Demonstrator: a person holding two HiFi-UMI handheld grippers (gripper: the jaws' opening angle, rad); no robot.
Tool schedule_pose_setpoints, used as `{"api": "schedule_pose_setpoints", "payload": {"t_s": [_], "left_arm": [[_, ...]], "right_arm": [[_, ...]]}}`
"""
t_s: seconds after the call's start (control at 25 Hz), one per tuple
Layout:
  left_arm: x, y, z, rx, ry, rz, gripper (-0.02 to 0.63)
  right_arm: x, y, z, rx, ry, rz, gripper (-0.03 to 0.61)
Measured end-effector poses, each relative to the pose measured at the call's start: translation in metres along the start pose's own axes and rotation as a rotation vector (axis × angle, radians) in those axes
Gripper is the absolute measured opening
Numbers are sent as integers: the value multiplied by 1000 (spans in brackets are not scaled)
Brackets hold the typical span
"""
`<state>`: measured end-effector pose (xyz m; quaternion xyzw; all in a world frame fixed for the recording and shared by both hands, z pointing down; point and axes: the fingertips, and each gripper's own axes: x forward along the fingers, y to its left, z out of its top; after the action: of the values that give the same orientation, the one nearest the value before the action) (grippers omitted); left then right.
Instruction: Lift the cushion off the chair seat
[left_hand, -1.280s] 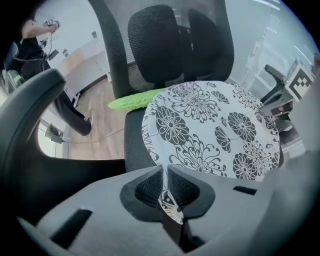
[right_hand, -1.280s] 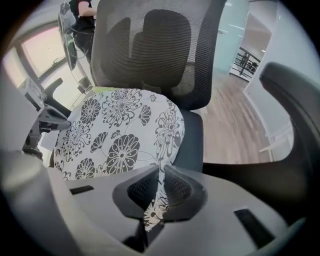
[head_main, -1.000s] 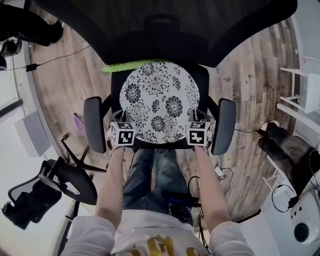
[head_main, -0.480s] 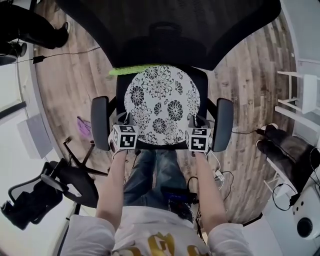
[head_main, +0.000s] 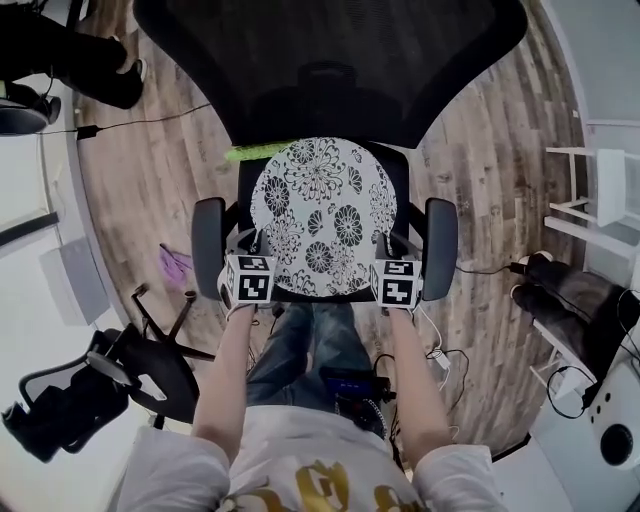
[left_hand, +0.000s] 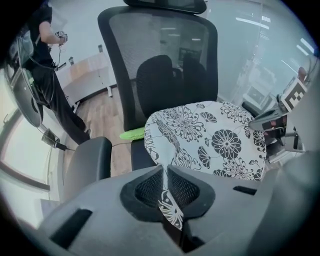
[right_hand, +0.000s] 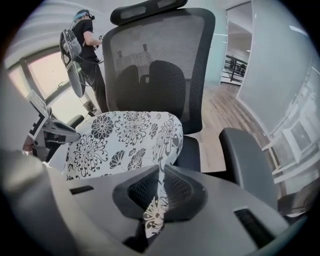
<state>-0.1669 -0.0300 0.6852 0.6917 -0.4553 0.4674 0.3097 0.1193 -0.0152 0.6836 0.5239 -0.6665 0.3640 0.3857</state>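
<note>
The round white cushion with black flower print (head_main: 320, 215) is being pinched at its near rim on both sides. A fold of its fabric is being clamped between the pressed-together jaws of the left hand-held gripper (left_hand: 165, 186), and another fold is being clamped the same way by the right hand-held gripper (right_hand: 159, 192). The cushion is spanning between the two, ahead of both, over the seat of the black mesh-backed office chair (head_main: 330, 60).

The lifting step is judged to be in hand. The next move is calling for both pinches to be held firm and raised evenly, so that the far rim is carried clear of the seat.

Both grippers together, with a padded black armrest (head_main: 208, 245) just outboard of each, are being shown only by the head view. The fabric caught between the pads, and the dark seat edge (left_hand: 141, 156) below the cushion, are being shown only by the gripper views.
</note>
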Motion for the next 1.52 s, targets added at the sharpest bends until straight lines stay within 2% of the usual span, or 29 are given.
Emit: {"api": "schedule_pose_setpoints", "payload": {"t_s": [0.28, 0.68, 0.96, 1.2, 1.52], "left_arm": [[-22, -2, 16, 30, -36, -7, 26], [-50, 10, 32, 16, -87, 14, 26], [-74, 9, 46, 26, -127, -3, 26], [-94, 1, 62, 79, -166, -11, 26], [-130, -4, 78, 95, -237, -61, 26]], "right_arm": [[-18, 6, 7, 16, -31, 6, 21], [-56, 5, 25, 25, -87, 4, 21], [-78, 14, 43, 7, -131, 6, 21], [-102, 18, 51, 39, -206, 54, 21], [-138, 13, 55, 46, -251, -14, 21]]}}
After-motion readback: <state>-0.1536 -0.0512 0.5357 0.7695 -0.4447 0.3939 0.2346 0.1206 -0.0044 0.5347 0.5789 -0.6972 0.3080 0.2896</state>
